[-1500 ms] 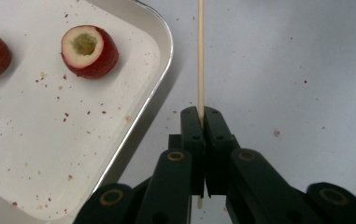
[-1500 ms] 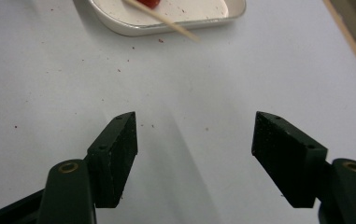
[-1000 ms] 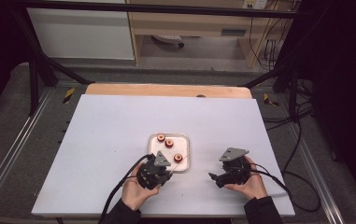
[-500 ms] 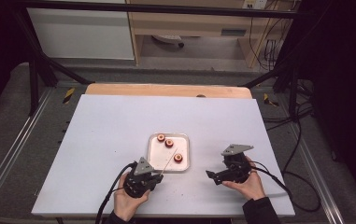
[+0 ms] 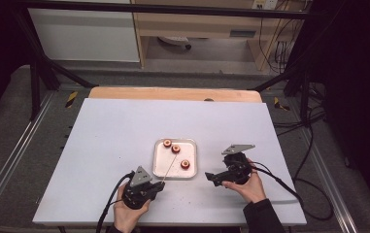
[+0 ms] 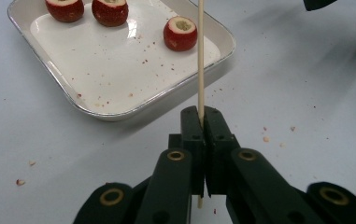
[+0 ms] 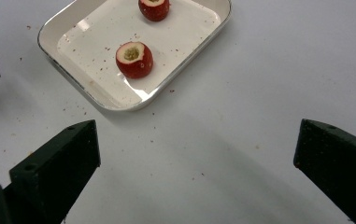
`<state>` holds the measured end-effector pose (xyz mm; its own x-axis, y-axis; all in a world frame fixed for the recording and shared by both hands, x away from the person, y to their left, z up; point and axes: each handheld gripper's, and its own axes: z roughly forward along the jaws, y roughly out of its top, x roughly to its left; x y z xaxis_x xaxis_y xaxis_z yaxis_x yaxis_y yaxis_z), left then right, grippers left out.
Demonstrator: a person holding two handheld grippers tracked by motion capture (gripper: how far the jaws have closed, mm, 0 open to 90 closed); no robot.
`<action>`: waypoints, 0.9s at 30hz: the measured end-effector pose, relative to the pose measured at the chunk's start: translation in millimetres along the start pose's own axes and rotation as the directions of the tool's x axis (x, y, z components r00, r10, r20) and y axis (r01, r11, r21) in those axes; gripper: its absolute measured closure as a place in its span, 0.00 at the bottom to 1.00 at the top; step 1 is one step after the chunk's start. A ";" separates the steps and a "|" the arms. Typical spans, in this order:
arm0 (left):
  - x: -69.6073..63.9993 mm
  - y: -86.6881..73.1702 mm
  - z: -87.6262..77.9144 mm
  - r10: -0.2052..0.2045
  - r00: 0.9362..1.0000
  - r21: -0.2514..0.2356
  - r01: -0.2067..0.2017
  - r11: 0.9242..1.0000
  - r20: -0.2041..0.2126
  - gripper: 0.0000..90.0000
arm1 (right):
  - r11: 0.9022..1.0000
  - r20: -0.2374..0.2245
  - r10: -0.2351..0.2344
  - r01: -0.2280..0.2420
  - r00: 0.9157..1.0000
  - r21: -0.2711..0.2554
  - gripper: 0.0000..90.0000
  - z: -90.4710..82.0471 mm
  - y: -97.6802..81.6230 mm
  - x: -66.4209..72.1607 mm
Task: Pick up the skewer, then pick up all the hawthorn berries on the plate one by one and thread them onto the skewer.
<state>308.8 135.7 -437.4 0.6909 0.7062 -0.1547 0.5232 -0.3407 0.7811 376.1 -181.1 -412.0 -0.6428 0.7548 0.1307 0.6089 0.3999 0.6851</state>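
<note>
- Left gripper [image 6: 202, 122], near the table's front edge, is clamped on a thin wooden stick [image 6: 200, 56].
- Right gripper [image 7: 196, 172] has just been opening wide, nothing between its jaws.
- Three red fruits lie in a white tray [image 5: 190, 171].

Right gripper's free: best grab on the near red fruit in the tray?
Take the near red fruit across its round red sides, coming from above. Its cored, pale opening faces up and it sits apart from the tray rim and the other fruits, leaving room for both jaws of the open right gripper. Low approaches likely hit the rim.

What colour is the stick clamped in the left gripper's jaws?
Pale, light wood colour. The stick shows best in the left gripper view, running up over the tray.
</note>
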 end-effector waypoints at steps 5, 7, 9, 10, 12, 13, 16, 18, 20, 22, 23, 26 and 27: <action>1.1 -2.6 -2.2 0.001 1.000 -0.006 -0.001 1.000 0.000 0.98 | 1.000 -0.001 0.026 -0.026 1.000 -0.002 0.01 7.6 9.6 6.0; 2.1 -3.5 -2.7 -0.001 1.000 -0.005 0.001 1.000 0.001 0.98 | 1.000 -0.001 0.020 -0.020 1.000 0.005 0.01 11.6 14.1 9.6; 3.0 -4.4 -3.2 -0.003 1.000 -0.008 0.003 1.000 0.001 0.98 | 1.000 -0.006 0.016 -0.016 1.000 0.010 0.01 14.9 19.0 13.0; 3.4 -4.9 -3.4 -0.003 1.000 -0.007 0.003 1.000 0.000 0.98 | 1.000 -0.007 0.010 -0.010 1.000 0.010 0.01 16.0 21.7 14.7; 3.9 -5.8 -3.9 -0.005 1.000 -0.008 0.005 1.000 -0.001 0.98 | 1.000 -0.007 0.007 -0.006 1.000 0.007 0.01 18.0 27.2 18.2; 4.1 -6.1 -4.1 -0.004 1.000 -0.007 0.004 1.000 -0.004 0.98 | 1.000 -0.010 0.005 -0.005 1.000 0.008 0.01 18.6 30.1 19.9; 4.9 -6.3 -5.0 -0.007 1.000 -0.010 0.007 1.000 -0.004 0.98 | 1.000 0.005 0.001 -0.001 1.000 0.020 0.02 21.9 38.8 24.7; 5.2 -6.2 -5.9 -0.006 1.000 -0.013 0.006 1.000 -0.005 0.98 | 1.000 0.008 0.003 -0.003 1.000 0.029 0.03 24.7 44.4 27.5; 5.7 -6.3 -5.7 -0.007 1.000 -0.012 0.007 1.000 -0.006 0.98 | 0.999 0.006 0.013 -0.013 1.000 0.048 0.04 27.9 49.8 30.7; 6.0 -6.5 -6.0 -0.009 1.000 -0.011 0.009 1.000 -0.004 0.98 | 0.998 0.011 0.011 -0.012 1.000 0.068 0.05 32.0 54.2 33.2; 5.9 -6.7 -6.3 -0.009 1.000 -0.011 0.009 1.000 -0.005 0.98 | 0.997 0.013 0.005 -0.006 1.000 0.075 0.06 34.4 56.1 34.7; 6.0 -7.1 -6.2 -0.006 1.000 -0.007 0.006 1.000 -0.006 0.98 | 0.994 0.011 0.005 -0.007 1.000 0.113 0.08 41.0 60.9 37.9; 6.4 -7.3 -6.2 -0.007 1.000 -0.007 0.007 1.000 -0.007 0.98 | 0.992 0.014 0.001 -0.003 1.000 0.127 0.08 43.0 62.2 39.0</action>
<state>306.3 146.5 -440.2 0.6837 0.7131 -0.1554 0.5245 -0.3319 0.7841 409.0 -104.5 -395.1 -0.6353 0.7627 0.1213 0.6652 0.4605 0.5878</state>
